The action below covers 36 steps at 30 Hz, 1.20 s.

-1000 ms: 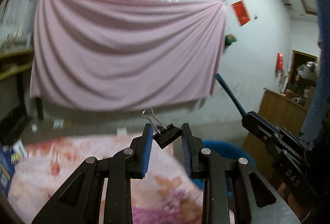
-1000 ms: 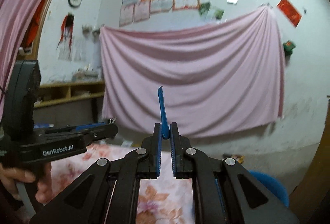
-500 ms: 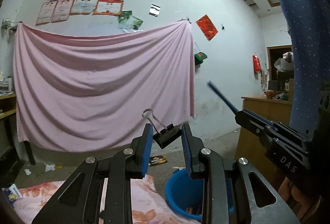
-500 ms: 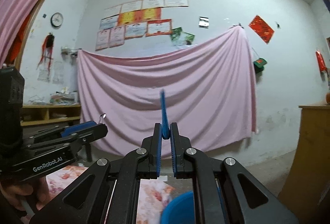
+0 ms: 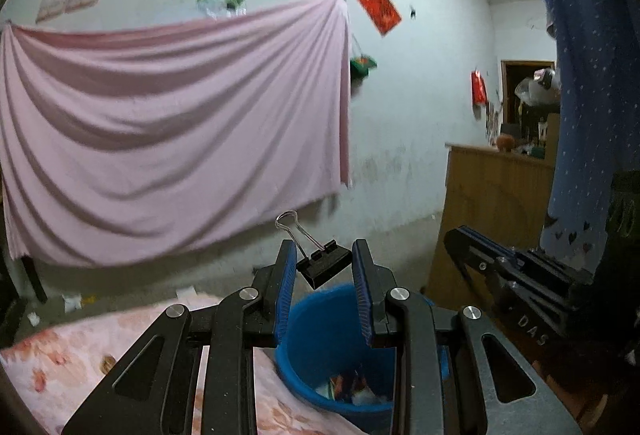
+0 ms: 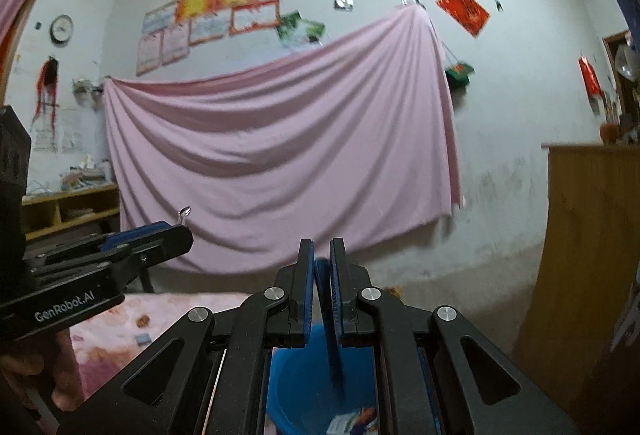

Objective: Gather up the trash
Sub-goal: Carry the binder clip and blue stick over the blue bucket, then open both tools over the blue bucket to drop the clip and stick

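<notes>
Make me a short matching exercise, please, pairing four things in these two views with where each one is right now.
Things:
1. binder clip
2. blue strip
3. blue bucket
4. pink sheet

Places:
A. hung across the far wall
B. on the floor below both grippers, scraps inside
C. clamped by the right gripper
D. clamped by the left gripper

Pairs: 1-D, 2-C, 3-B, 4-A

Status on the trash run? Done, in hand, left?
Done: the blue plastic bucket already holds some wrappers. In hand: the left gripper clamps a black metal binder clip above the bucket; the right gripper is shut on a thin blue plastic strip hanging over it. Left: release both, then the scraps on the floral pink cloth.
</notes>
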Tool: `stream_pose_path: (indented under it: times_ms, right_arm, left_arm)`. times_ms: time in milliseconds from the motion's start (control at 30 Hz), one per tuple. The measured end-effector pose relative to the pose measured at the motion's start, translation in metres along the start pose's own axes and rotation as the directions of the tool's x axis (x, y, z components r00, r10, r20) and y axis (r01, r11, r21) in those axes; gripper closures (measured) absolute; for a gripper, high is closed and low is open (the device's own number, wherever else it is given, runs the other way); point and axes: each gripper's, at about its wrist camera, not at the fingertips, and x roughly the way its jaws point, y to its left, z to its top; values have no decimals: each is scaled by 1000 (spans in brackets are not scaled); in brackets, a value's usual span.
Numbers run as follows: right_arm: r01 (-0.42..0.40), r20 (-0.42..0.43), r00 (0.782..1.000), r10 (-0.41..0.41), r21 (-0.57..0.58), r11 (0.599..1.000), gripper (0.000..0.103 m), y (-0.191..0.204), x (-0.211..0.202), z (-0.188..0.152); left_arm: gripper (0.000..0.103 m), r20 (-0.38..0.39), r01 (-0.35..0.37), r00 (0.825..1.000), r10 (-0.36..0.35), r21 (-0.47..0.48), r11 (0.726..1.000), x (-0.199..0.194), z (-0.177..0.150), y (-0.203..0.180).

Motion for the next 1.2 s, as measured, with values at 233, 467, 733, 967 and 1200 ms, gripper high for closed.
stream_pose_path:
  times_ms: [233, 467, 733, 967, 1200]
  right_arm:
    - [20, -96, 995, -14, 58, 998, 97, -22, 19, -28]
    - [17, -149, 989, -3, 96, 995, 96, -31, 29, -39]
    - [26, -176, 984, -6, 110, 994, 95, -35, 32, -42]
    - [34, -183, 983, -13, 116, 993, 94, -35, 33, -40]
    - [22, -180, 984, -2, 108, 994, 87, -32, 32, -35]
  left_arm:
    - [79, -147, 11, 989, -23, -82, 997, 39, -15, 7]
    - [79, -262, 42, 961, -86, -171, 984, 66, -18, 16]
    - [77, -343, 65, 929, -137, -215, 974, 75, -22, 20]
    - [68, -358, 56, 924, -132, -214, 975, 75, -27, 18]
    - [68, -337, 27, 936, -105, -226, 974, 63, -23, 27]
